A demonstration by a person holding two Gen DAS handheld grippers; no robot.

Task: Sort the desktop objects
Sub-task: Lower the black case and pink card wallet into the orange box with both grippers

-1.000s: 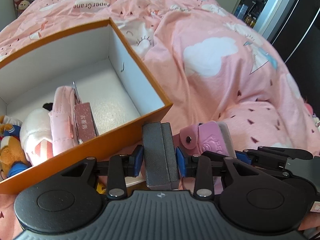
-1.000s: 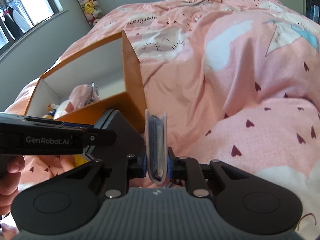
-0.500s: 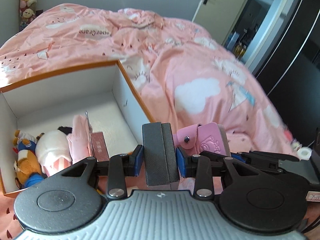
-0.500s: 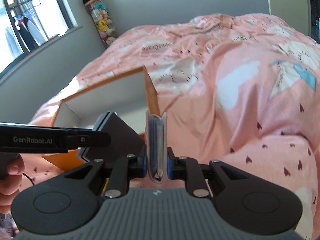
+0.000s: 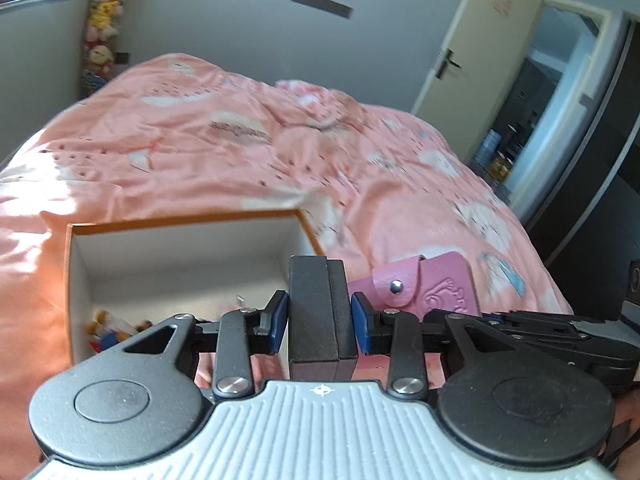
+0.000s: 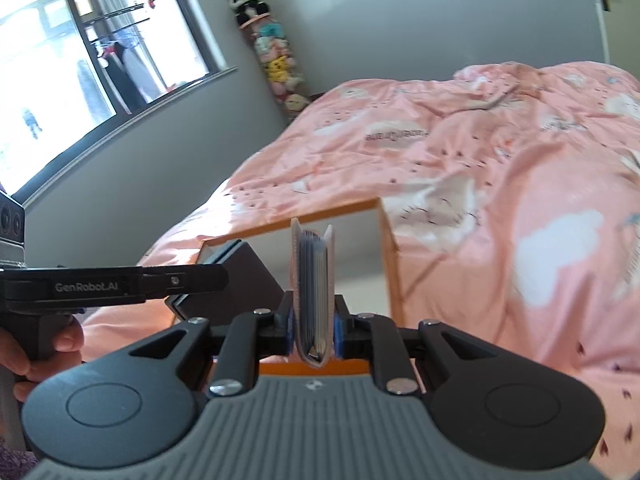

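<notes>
My left gripper (image 5: 320,322) is shut on a black rectangular case (image 5: 320,312), held upright in front of an orange box (image 5: 180,226) with white inner walls. Small plush toys (image 5: 108,328) lie in the box's near left corner. My right gripper (image 6: 314,326) is shut on a pink card holder (image 6: 312,292) full of cards, held edge-up just to the right of the left gripper. The pink card holder (image 5: 432,288) also shows in the left wrist view, and the black case (image 6: 236,280) shows in the right wrist view. Both are raised above the box's near edge.
The box sits on a bed with a pink cloud-print duvet (image 5: 280,148). A hanging column of plush toys (image 6: 276,60) is in the far corner by a window (image 6: 80,60). An open door (image 5: 480,60) is at the right. A hand (image 6: 40,348) holds the left gripper's handle.
Both grippers have lifted and tilted upward with their objects still held. The box now sits lower in both views and more of the room walls show.
</notes>
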